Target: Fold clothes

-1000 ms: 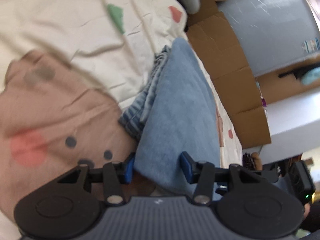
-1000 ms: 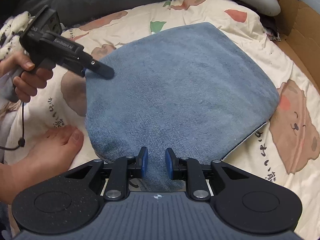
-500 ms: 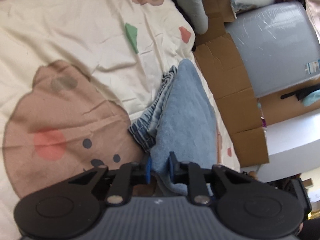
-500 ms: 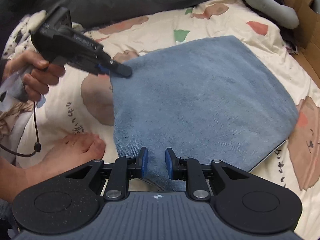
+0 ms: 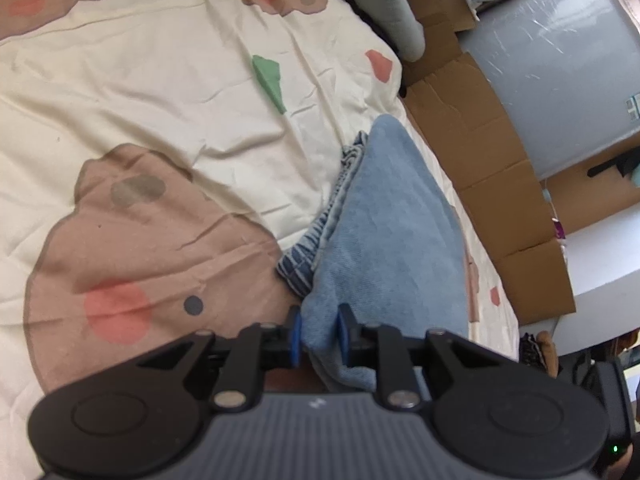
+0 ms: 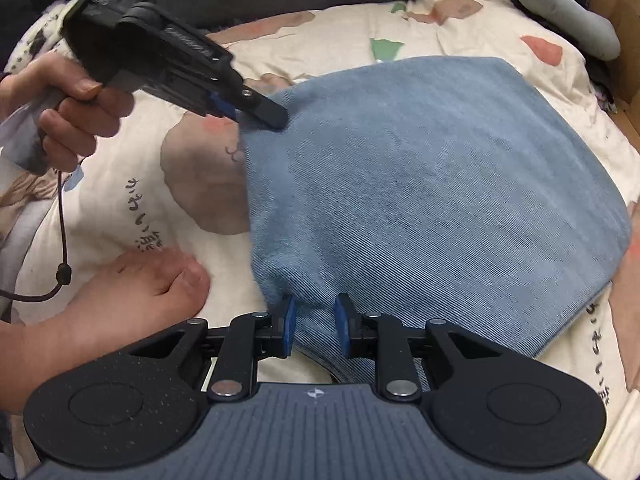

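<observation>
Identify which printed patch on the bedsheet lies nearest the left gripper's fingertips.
The big brown bear-face patch, just left of the left gripper; the green patch and small red patch lie far up the bedsheet.

A home bedroom: a cartoon-print bedsheet (image 5: 168, 92) lies under the tool, with cardboard boxes (image 5: 480, 152) stacked to its right.

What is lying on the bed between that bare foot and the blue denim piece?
Nothing: in the right wrist view only the printed bedsheet shows between the foot and the folded denim garment.

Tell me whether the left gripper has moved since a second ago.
Yes. In the right wrist view the left gripper shifted rightward, off the bedsheet toward the denim garment, its fingers closing on the corner.
</observation>
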